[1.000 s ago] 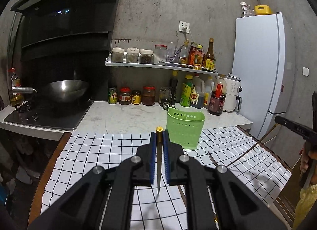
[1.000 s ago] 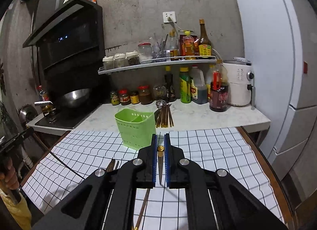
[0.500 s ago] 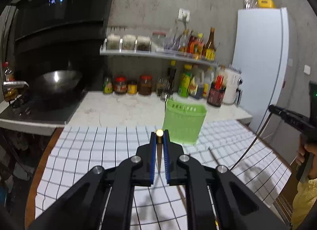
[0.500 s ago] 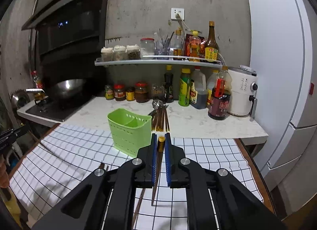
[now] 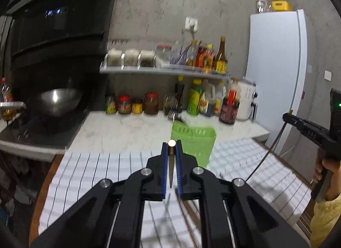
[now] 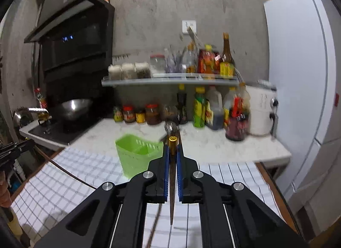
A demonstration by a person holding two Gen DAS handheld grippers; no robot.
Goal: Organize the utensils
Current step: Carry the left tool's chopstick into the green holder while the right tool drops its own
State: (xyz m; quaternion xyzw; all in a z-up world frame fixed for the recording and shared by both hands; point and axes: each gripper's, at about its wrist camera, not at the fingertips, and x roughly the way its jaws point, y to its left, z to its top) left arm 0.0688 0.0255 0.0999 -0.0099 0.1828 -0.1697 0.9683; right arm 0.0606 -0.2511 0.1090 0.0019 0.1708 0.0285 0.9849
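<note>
A green plastic utensil basket [image 5: 192,143] [image 6: 138,156] stands at the far edge of the checked tablecloth. My left gripper [image 5: 171,148] is shut on a dark chopstick [image 5: 171,169] with a gold cap, tip hanging down, just short of the basket. My right gripper [image 6: 172,150] is likewise shut on a gold-capped chopstick [image 6: 172,184], to the basket's right. Each gripper shows in the other's view: the right gripper [image 5: 307,129] with its hanging chopstick, the left gripper [image 6: 12,150] at the far left. Another chopstick [image 6: 155,222] lies on the cloth below.
Behind the basket a bundle of chopsticks and a spoon [image 6: 171,127] lies on the marble counter [image 6: 213,141]. Sauce bottles and jars [image 6: 200,109] line the wall under a shelf. A wok [image 5: 56,100] sits on the hob at left, a white fridge [image 5: 277,66] at right.
Both grippers have moved forward toward the green basket, which looks larger now. Each keeps its chopstick clamped. The views are blurred by the motion.
</note>
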